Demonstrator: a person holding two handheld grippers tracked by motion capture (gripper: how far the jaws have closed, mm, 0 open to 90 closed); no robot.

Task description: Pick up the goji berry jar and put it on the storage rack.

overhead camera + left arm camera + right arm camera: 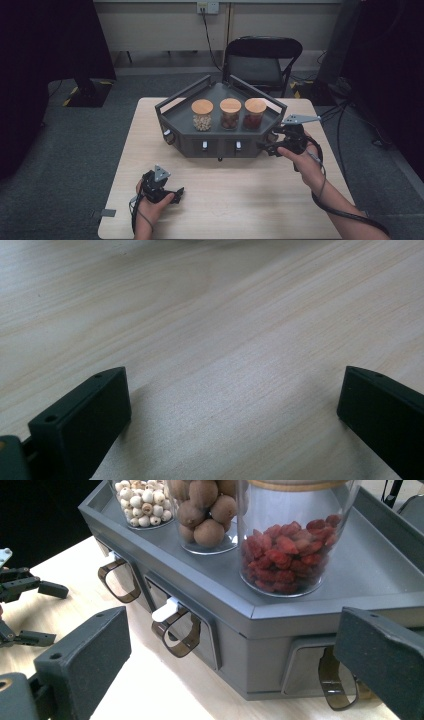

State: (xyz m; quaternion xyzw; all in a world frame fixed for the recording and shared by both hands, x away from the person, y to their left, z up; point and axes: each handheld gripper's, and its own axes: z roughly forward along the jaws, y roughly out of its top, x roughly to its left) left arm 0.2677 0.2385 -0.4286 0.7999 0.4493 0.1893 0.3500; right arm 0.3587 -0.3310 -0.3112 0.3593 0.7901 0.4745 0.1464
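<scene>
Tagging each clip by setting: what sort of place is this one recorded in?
Probably an office or lab room set up for recording, not a home: grey carpet floor, a folding chair by a plain wall with a socket, and a lone wooden table holding a grey jar rack.

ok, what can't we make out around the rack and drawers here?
- Right-end drawer: right gripper view, partly behind the right gripper's jaw; contents hidden, front shut.
- Red jar lid: cut off by the top edge.
- Drawer tags: high view, too small to read.
- Left gripper: its view is bare table.
</scene>
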